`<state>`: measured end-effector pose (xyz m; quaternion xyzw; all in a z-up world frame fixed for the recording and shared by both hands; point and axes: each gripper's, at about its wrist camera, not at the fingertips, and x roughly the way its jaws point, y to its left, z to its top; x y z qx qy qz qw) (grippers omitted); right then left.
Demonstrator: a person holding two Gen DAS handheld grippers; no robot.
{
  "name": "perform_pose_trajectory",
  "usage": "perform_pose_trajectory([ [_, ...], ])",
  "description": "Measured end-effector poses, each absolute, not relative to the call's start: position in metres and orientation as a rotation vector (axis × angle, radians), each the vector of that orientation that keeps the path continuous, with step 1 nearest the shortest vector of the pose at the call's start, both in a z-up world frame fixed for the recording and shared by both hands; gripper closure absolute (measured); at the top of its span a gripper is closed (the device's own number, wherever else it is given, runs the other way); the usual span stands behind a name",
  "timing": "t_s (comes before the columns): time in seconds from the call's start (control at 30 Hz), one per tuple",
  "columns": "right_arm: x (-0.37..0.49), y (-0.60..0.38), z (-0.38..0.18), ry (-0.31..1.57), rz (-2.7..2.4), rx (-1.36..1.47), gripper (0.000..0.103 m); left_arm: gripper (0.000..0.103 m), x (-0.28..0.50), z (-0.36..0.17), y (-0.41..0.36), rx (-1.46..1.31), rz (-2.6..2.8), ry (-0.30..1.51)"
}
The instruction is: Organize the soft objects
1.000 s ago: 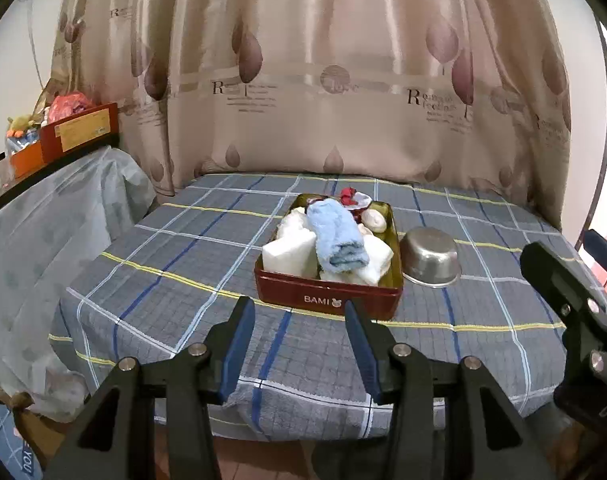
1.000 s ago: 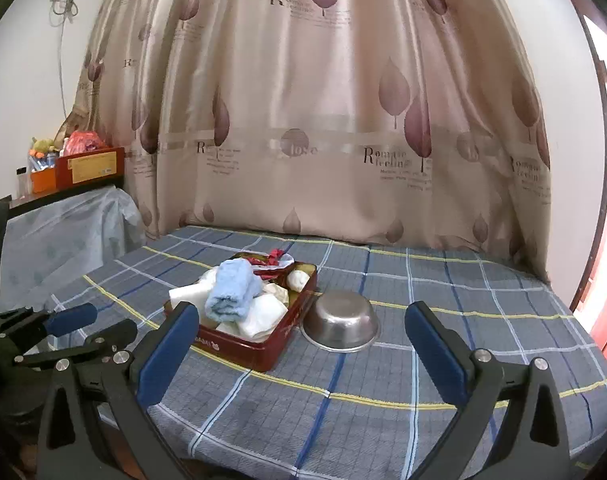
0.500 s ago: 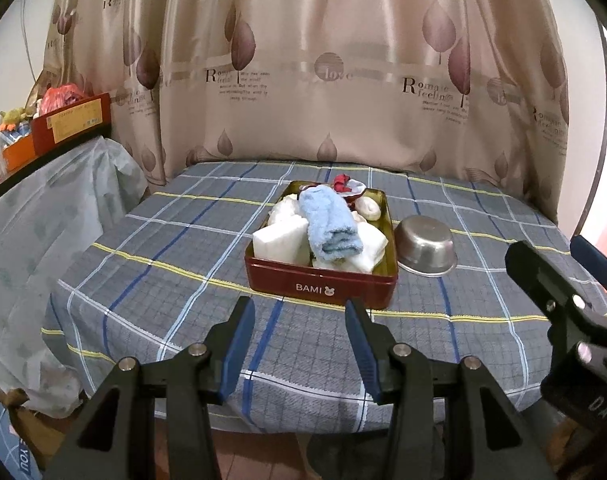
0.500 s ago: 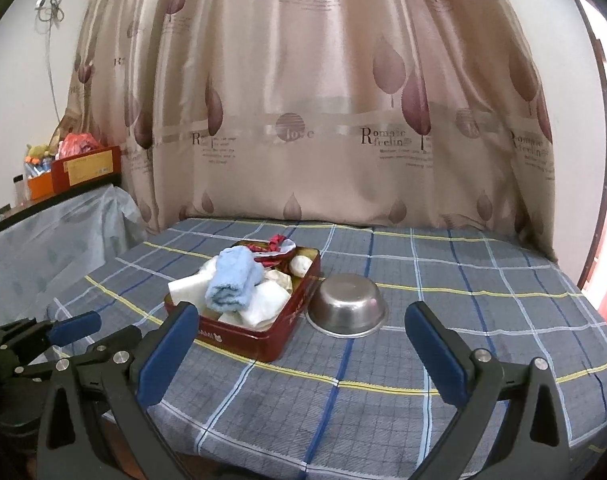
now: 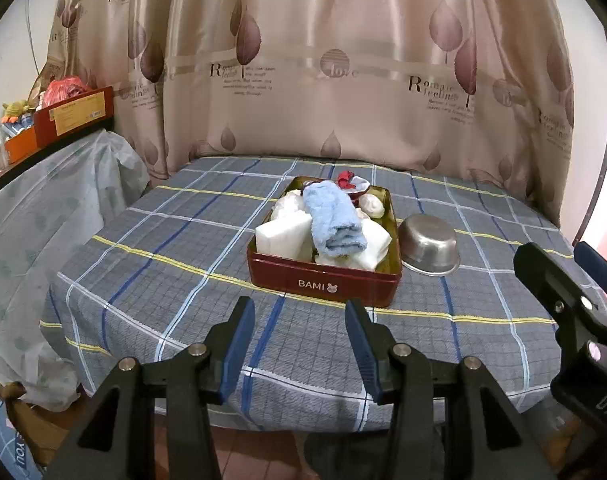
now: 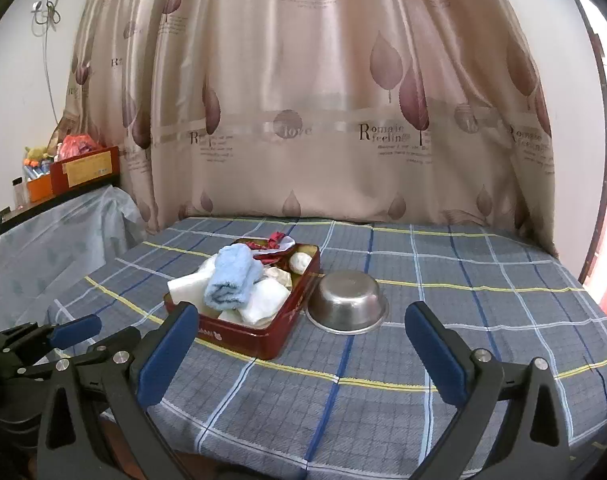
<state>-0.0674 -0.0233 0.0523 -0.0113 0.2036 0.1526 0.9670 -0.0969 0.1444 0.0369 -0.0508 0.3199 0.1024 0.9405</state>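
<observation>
A red BAMI tin (image 5: 323, 283) (image 6: 239, 332) sits mid-table, filled with soft things: a rolled light-blue towel (image 5: 333, 222) (image 6: 231, 276) on top, white sponges or cloths (image 5: 281, 234) (image 6: 265, 300), a small cream ball (image 5: 372, 205) (image 6: 301, 262) and a red-and-white item (image 5: 349, 181) at the far end. A steel bowl (image 5: 429, 243) (image 6: 347, 300) stands just right of the tin. My left gripper (image 5: 299, 336) is open and empty, near the table's front edge before the tin. My right gripper (image 6: 299, 348) is wide open and empty, in front of tin and bowl.
The table wears a grey plaid cloth (image 5: 163, 264) (image 6: 483, 300). A leaf-print curtain (image 5: 323, 72) hangs close behind. A plastic-covered surface (image 5: 35, 208) lies left, with red and orange boxes (image 5: 73, 114) on a shelf. The right gripper shows at the left view's right edge (image 5: 563, 308).
Both cameras have drifted so the tin and bowl sit slightly lower and more central in view. Both grippers stay open and empty; nothing on the table has moved.
</observation>
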Motion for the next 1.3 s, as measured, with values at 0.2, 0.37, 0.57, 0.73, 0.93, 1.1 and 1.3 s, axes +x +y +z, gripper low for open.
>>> perform_pose_trajectory([
  [0.2, -0.0685, -0.0212, 0.0499, 0.414, 0.311, -0.030, 0.001, 0.055, -0.0969, 0.0361, 0.1453, -0.100, 0.219, 0.655],
  [0.37, -0.0689, -0.0210, 0.0497, 0.415, 0.310, -0.030, 0.001, 0.055, -0.0973, 0.0361, 0.1436, -0.087, 0.227, 0.648],
  [0.57, -0.0691, -0.0219, 0.0489, 0.415, 0.313, -0.030, 0.001, 0.055, -0.0969, 0.0363, 0.1428, -0.088, 0.227, 0.648],
  [0.73, -0.0691, -0.0211, 0.0490, 0.414, 0.310, -0.029, 0.001, 0.055, -0.0970, 0.0359, 0.1423, -0.086, 0.228, 0.650],
  [0.93, -0.0695, -0.0205, 0.0489, 0.415, 0.309, -0.028, 0.001, 0.055, -0.0974, 0.0348, 0.1412, -0.079, 0.228, 0.652],
  [1.1, -0.0700, -0.0198, 0.0481, 0.417, 0.310, -0.029, 0.001, 0.055, -0.0978, 0.0349, 0.1407, -0.079, 0.230, 0.652],
  [1.3, -0.0719, -0.0200, 0.0437, 0.422, 0.309, -0.031, 0.001, 0.055, -0.0979, 0.0347, 0.1408, -0.077, 0.229, 0.653],
])
